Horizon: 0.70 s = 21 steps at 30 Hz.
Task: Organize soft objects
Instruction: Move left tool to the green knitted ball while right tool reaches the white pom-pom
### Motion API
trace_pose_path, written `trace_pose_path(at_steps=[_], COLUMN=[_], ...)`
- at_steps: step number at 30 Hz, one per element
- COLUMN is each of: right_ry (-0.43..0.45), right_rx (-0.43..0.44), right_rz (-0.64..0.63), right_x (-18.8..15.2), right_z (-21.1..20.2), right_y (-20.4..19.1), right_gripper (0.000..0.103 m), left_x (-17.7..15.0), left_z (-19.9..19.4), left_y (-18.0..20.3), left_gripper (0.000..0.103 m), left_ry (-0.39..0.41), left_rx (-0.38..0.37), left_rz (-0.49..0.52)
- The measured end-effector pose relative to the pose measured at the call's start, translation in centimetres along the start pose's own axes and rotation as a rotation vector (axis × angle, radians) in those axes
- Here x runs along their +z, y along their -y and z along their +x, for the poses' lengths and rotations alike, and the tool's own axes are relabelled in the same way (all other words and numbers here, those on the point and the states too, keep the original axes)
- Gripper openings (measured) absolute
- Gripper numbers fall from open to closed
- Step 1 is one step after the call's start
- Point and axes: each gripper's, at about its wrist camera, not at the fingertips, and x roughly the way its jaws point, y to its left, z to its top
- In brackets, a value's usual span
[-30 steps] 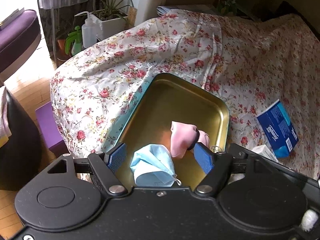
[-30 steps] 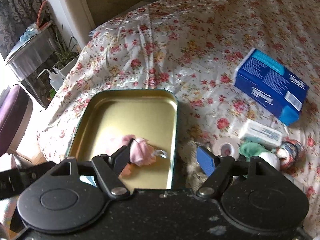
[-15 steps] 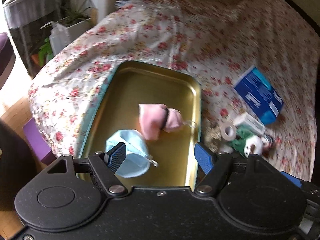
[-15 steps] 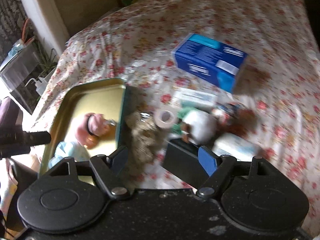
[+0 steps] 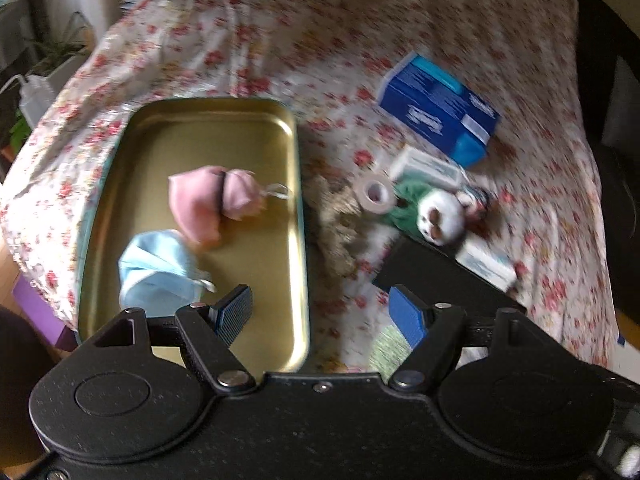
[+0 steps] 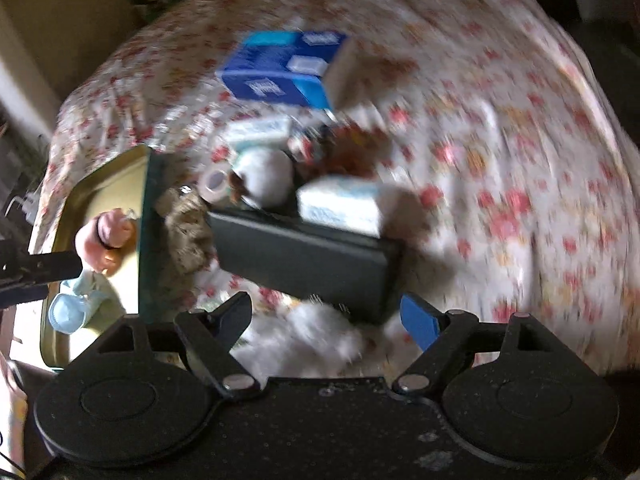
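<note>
Showing the right tongs (image 6: 324, 316) opening, empty, directly over a white fluffy toy (image 6: 316, 340) on the bed (image 6: 500, 140); the toy lay between and just below the fingers, beside a black case (image 6: 304, 264). The left tongs (image 5: 320, 310) stood half open, empty, straddling the tray (image 5: 298, 208) rim. The right hand was nearer.
</note>
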Motion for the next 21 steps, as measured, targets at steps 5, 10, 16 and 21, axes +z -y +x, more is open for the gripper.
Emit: trace_pose_path(at_steps=[5, 10, 16, 21], right_ry=[-0.039, -0.018, 0.012, 0.006], right_rx=[-0.027, -0.077, -0.119, -0.173], right_rz=[0.068, 0.122, 0.123, 0.025], right_x=[-1.3, -1.0, -0.3, -1.0], right_z=[1.3, 2.4, 3.6, 4.7], right_y=[1.0, 0.8, -0.9, -2.1], right_gripper=[0.082, 0.082, 0.082, 0.081], left_x=[-0.5, -0.8, -0.7, -0.6], left_z=[0.8, 1.2, 1.5, 1.5], left_y=[2.0, 3.2, 3.5, 3.3], left_gripper=[0.071, 0.071, 0.071, 0.071], left_ry=[-0.019, -0.031, -0.036, -0.041], left_rx=[-0.003, -0.011, -0.016, -0.024], left_rz=[0.06, 0.096, 0.101, 0.093])
